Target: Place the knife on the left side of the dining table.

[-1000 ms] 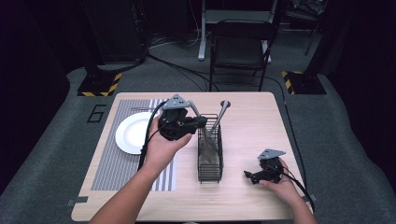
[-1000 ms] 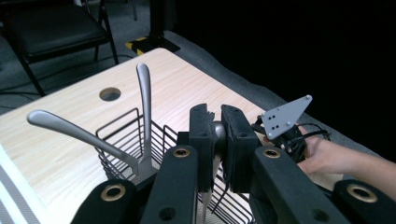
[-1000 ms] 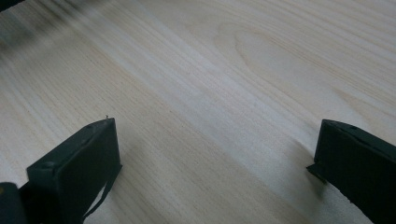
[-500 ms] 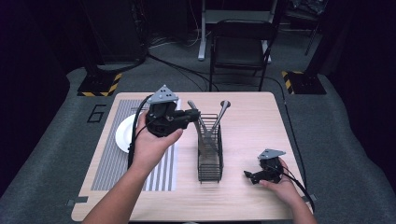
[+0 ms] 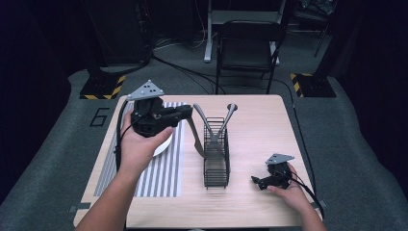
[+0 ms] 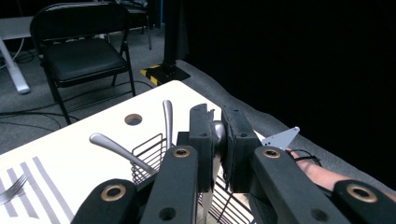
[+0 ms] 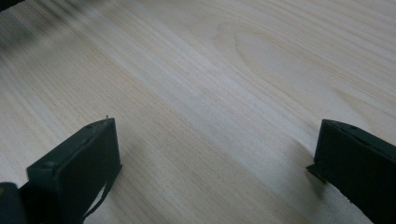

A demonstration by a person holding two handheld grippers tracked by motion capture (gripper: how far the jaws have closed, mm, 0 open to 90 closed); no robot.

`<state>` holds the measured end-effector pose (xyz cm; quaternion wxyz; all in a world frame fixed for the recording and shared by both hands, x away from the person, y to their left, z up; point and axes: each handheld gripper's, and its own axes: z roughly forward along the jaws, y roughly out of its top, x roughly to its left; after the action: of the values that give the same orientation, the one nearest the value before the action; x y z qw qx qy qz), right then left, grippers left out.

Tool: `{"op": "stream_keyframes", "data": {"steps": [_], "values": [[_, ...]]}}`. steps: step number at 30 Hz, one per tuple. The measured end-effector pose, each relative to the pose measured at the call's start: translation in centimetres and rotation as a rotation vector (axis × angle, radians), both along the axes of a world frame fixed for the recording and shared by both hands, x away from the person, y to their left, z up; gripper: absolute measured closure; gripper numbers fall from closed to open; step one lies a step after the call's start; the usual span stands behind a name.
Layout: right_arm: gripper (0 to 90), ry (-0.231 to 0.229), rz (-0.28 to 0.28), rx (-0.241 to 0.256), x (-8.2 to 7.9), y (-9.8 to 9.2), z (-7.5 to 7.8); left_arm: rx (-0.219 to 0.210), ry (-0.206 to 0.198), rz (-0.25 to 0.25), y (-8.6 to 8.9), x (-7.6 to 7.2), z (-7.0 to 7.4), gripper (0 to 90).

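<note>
My left gripper (image 5: pixel 188 113) is held above the table's left half, shut on a silver utensil (image 5: pixel 195 137) that hangs down slanting, its lower end by the left side of a black wire caddy (image 5: pixel 216 161). The left gripper view shows the left gripper (image 6: pixel 217 140) with the utensil's metal (image 6: pixel 210 186) pinched between the jaws. Two more silver handles (image 5: pixel 232 108) stick up out of the caddy and lean apart. My right gripper (image 5: pixel 257 182) rests low on the wood at the front right. In its own view the right gripper (image 7: pixel 215 154) is open over bare table.
A white plate (image 5: pixel 166 143) lies partly hidden under my left hand, on a striped placemat (image 5: pixel 159 175). A fork (image 6: pixel 11 186) lies on the mat. Behind the table (image 5: pixel 260 125) stands a black folding chair (image 5: pixel 248 43). Cables run across the floor.
My left gripper has moved left and slightly up, away from the caddy, carrying the utensil with it. The right gripper has stayed where it was.
</note>
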<state>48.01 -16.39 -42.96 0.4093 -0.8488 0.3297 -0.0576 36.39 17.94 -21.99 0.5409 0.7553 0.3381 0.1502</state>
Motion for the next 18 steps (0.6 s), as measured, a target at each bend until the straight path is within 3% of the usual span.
{"op": "stream_keyframes", "data": {"steps": [8,18], "values": [[0.0,0.0,0.0,0.0,0.0,0.0,0.0,0.012,-0.002,0.035,1.5,-0.1,-0.1,83.6],[0.0,0.0,0.0,0.0,0.0,0.0,0.0,0.034,0.041,0.09,3.2,1.0,-2.9,83.6]]}}
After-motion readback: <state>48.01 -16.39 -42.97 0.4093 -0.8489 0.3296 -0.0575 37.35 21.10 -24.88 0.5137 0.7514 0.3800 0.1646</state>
